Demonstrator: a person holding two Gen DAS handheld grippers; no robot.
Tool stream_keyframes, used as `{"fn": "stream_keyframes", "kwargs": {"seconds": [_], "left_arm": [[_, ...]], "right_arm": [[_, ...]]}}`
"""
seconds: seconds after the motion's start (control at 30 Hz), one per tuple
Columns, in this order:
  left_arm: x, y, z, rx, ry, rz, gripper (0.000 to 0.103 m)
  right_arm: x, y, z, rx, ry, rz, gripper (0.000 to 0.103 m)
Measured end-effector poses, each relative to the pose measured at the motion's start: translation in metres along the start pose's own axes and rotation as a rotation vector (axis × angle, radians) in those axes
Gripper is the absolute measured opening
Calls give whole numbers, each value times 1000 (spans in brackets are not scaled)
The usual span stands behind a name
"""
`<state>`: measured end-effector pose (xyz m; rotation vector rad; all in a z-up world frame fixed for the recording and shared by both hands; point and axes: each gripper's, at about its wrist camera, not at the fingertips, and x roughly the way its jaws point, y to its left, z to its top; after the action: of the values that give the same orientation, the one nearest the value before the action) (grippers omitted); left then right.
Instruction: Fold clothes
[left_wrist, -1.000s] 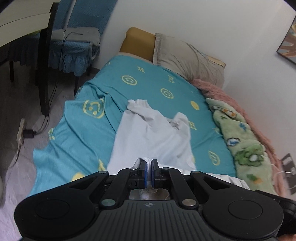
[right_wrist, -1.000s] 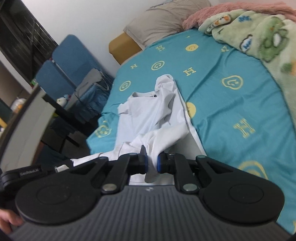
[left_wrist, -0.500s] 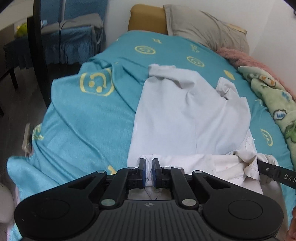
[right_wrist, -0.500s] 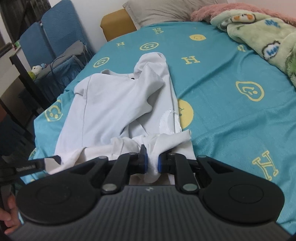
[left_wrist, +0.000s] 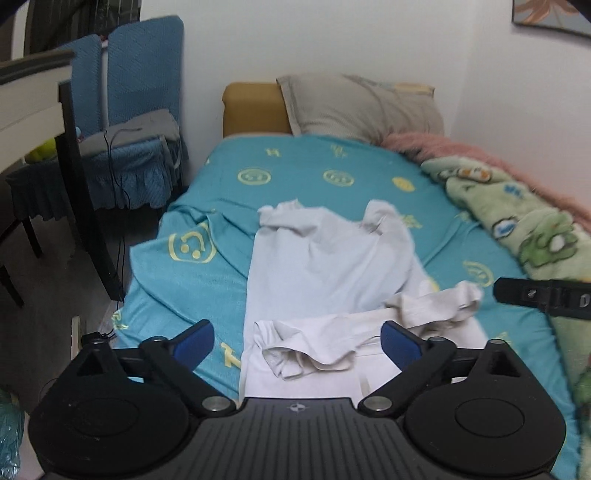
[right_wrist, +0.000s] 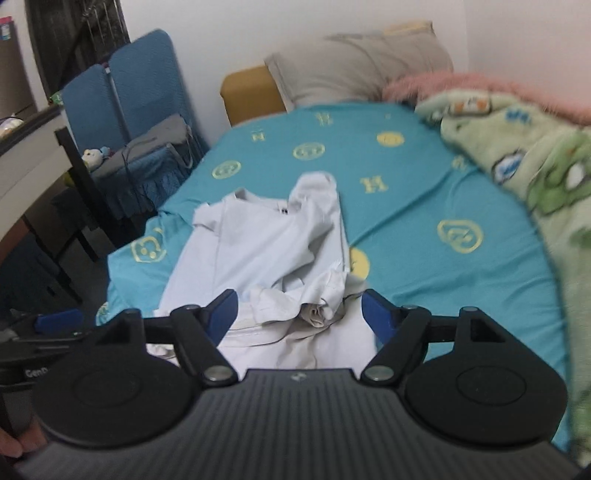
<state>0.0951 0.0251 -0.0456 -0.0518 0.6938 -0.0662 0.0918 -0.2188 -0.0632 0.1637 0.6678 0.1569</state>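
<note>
The bed (left_wrist: 280, 177), under its teal smiley-print sheet, is your landmark. At its head lie a grey pillow (left_wrist: 354, 103) and a tan cushion (left_wrist: 255, 109); along its far side runs a green cartoon blanket (left_wrist: 532, 229) with a pink fleece (left_wrist: 461, 151) behind it, and off its near side stand blue-covered chairs (left_wrist: 125, 110).

The white shirt (left_wrist: 325, 266) lies along the middle of the bed, collar toward the pillow. Its hem end sits in a loose, crumpled band across the body, at the foot end just in front of your tools.

Your left gripper (left_wrist: 297, 338) hangs above that bunched hem with its blue pads spread wide and nothing between them. Your right gripper (right_wrist: 299, 310) is the same: jaws apart, empty, over the rumpled hem corner nearer the blanket.

You look to be between grasps: the bottom fold is laid but untidy. Next, I judge, you need to smooth that band flat, or take the sleeve (left_wrist: 380, 218) and side edge to fold inward. Come down low, pinch only the top layer, and keep both tools level so the fold line stays straight.
</note>
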Motion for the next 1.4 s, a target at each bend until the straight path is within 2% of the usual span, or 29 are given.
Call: {"fn": "stream_keyframes", "kwargs": {"seconds": [0.23, 0.4, 0.53, 0.63, 0.73, 0.77, 0.87, 0.93, 1.03, 1.13, 1.3, 1.4], "left_arm": [[-62, -22, 3, 49, -97, 36, 103], [-81, -31, 16, 6, -121, 35, 103], [-92, -32, 19, -35, -133, 27, 103], [-98, -30, 13, -46, -142, 19, 103], [-95, -20, 0, -123, -88, -22, 103], [-92, -16, -7, -177, -54, -44, 103], [-67, -5, -30, -308, 105, -111, 102], [-50, 1, -41, -367, 203, -166, 101], [-28, 7, -58, -447, 308, -210, 101], [-5, 11, -78, -562, 406, -251, 101], [38, 26, -102, -712, 486, -239, 99], [42, 39, -101, -805, 405, -245, 97]], "right_arm": [[-80, 11, 24, -12, -80, 13, 76], [-124, 23, 49, -14, -110, 31, 76], [-138, 33, 53, -59, -140, 2, 76], [-137, 29, 42, -34, -134, 1, 76], [-128, 17, 28, 46, -106, 25, 76], [-122, 10, 21, 95, -84, 41, 76], [-100, -13, -3, 258, -5, 75, 76], [-83, -28, -20, 361, 55, 91, 88], [-59, -46, -39, 509, 161, 151, 87], [-45, -57, -60, 615, 202, 197, 87], [-13, -82, -115, 914, 269, 290, 87], [10, -89, -145, 1047, 327, 313, 88]]}}
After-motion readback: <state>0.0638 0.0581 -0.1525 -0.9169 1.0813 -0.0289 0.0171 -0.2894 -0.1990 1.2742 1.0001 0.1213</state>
